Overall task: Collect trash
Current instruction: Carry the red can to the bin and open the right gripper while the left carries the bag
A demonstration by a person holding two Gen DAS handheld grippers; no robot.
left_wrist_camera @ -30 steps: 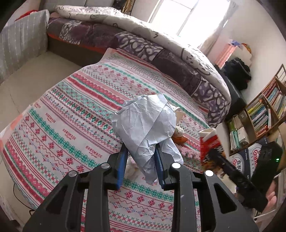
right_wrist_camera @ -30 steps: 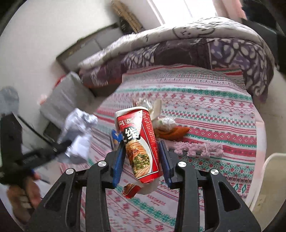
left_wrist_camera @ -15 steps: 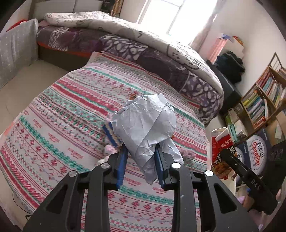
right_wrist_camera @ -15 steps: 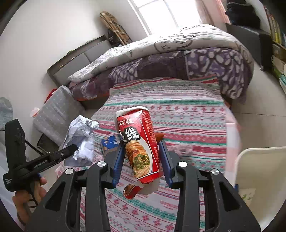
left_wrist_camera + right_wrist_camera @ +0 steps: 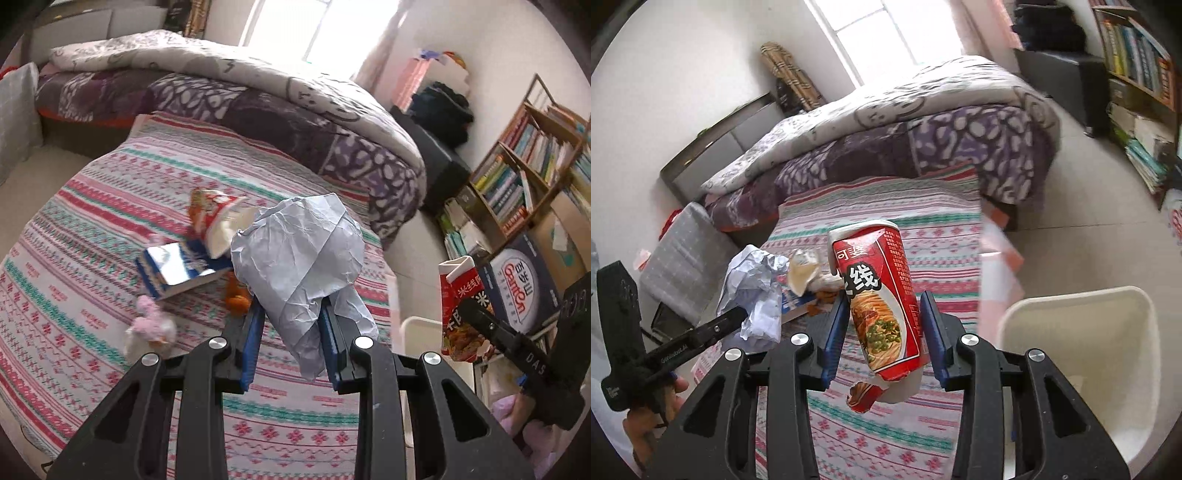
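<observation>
The left tool (image 5: 291, 328) pinches a crumpled sheet of pale grey paper (image 5: 299, 254) between its blue pads, the bulk of the wad bulging above the fingertips and a loose tail hanging down past them. The right tool (image 5: 884, 325) grips a red noodle carton (image 5: 882, 299) printed with a bowl of noodles; the carton stands tilted, its white top leaning toward the bed and its torn lower end hanging below the pads. Both are held in the air over a patterned blanket (image 5: 92, 229) striped in pink, teal and white, which covers the near part of the bed. On that blanket lies more litter: a shiny blue and silver packet (image 5: 177, 269), a torn red and white wrapper (image 5: 218, 218) touching its far edge, a scrap of orange peel (image 5: 236, 301) just beside the left tool, and a small pink fluffy tuft (image 5: 151, 321) nearer the camera. A purple patterned quilt (image 5: 258, 110) is bunched across the far part of the bed. In the right wrist view a cream plastic bin (image 5: 1082, 332) sits to the right of the carton, its open mouth facing up. A bookshelf (image 5: 524, 173) full of books stands against the wall to the right.
</observation>
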